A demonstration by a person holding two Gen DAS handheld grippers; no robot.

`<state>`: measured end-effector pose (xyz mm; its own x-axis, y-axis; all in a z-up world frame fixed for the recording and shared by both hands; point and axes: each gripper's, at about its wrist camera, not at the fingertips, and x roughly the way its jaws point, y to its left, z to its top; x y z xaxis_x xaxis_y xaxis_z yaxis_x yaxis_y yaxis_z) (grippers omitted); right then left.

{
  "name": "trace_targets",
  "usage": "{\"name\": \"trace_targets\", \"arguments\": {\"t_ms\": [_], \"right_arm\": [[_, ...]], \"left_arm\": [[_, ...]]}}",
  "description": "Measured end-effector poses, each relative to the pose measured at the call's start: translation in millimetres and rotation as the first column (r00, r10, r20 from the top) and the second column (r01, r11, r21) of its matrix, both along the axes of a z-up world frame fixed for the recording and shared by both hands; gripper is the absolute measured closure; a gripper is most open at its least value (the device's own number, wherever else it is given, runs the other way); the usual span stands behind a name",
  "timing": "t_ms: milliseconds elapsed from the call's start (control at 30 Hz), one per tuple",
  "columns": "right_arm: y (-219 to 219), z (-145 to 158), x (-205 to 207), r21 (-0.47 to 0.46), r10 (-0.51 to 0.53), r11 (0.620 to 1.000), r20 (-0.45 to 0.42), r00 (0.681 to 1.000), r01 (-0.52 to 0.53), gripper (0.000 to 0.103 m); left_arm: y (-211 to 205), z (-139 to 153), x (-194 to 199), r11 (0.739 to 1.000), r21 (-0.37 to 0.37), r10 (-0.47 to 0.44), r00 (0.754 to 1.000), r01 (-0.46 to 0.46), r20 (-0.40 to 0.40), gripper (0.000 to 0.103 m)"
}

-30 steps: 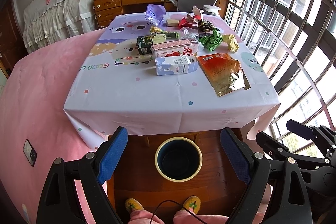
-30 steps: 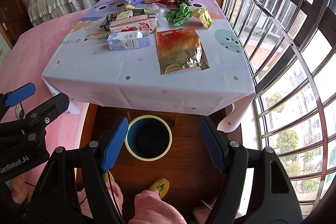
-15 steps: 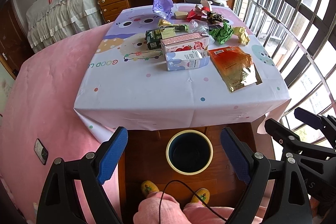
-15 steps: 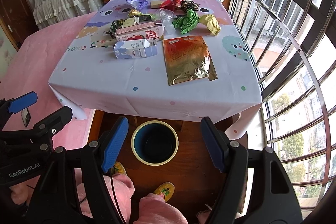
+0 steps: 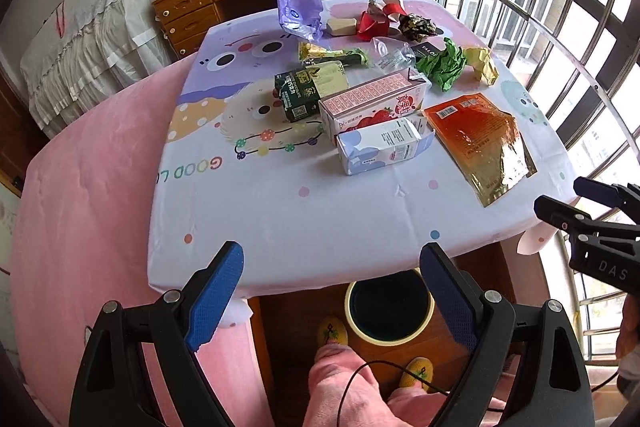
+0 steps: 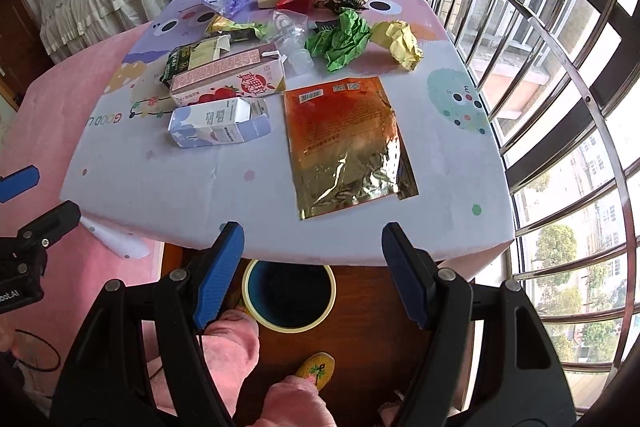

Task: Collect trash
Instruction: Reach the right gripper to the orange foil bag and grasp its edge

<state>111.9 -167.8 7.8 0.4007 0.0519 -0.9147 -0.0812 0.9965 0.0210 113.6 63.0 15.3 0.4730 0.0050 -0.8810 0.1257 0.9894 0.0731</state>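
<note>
My left gripper (image 5: 331, 290) hangs over the near table edge, jaws wide and empty. On the pastel printed tablecloth (image 5: 256, 211) I see, from the left, a dark green carton (image 5: 298, 95), a pink strawberry milk carton (image 6: 228, 78), a pale blue-and-white carton (image 6: 218, 123) just in front of it, then a flat orange-and-gold foil pouch (image 6: 346, 145). Below the edge stands the round yellow-rimmed bin (image 6: 289, 291). My right gripper (image 6: 312, 269) hovers above the bin, also spread wide, holding nothing.
</note>
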Motion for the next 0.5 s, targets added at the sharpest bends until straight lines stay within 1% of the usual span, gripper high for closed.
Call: {"name": "trace_targets", "arguments": {"t_ms": [167, 267, 400, 500], "right_arm": [[-25.3, -30.0, 60.7, -0.015, -0.045, 0.999, -0.033, 0.998, 0.044, 0.034], [-42.0, -48.0, 89.4, -0.018, -0.082, 0.997, -0.061, 0.995, 0.082, 0.034], [-59.9, -72.3, 119.9, 0.002, -0.111, 0.994, -0.097, 0.989, 0.112, 0.034], [-62.9, -88.9, 135.8, 0.034, -0.103, 0.994, -0.126, 0.987, 0.108, 0.034]], "left_arm": [[10.1, -9.8, 57.4, 0.997, 0.000, -0.075, 0.997, 0.075, -0.034, 0.011], [11.3, -18.0, 89.1, 0.994, 0.005, -0.111, 0.992, 0.112, -0.051, 0.011], [9.7, -25.2, 121.1, 0.989, 0.008, -0.148, 0.987, 0.149, -0.055, 0.011], [9.1, -28.2, 141.1, 0.986, 0.001, -0.165, 0.985, 0.165, -0.059, 0.011]]}}
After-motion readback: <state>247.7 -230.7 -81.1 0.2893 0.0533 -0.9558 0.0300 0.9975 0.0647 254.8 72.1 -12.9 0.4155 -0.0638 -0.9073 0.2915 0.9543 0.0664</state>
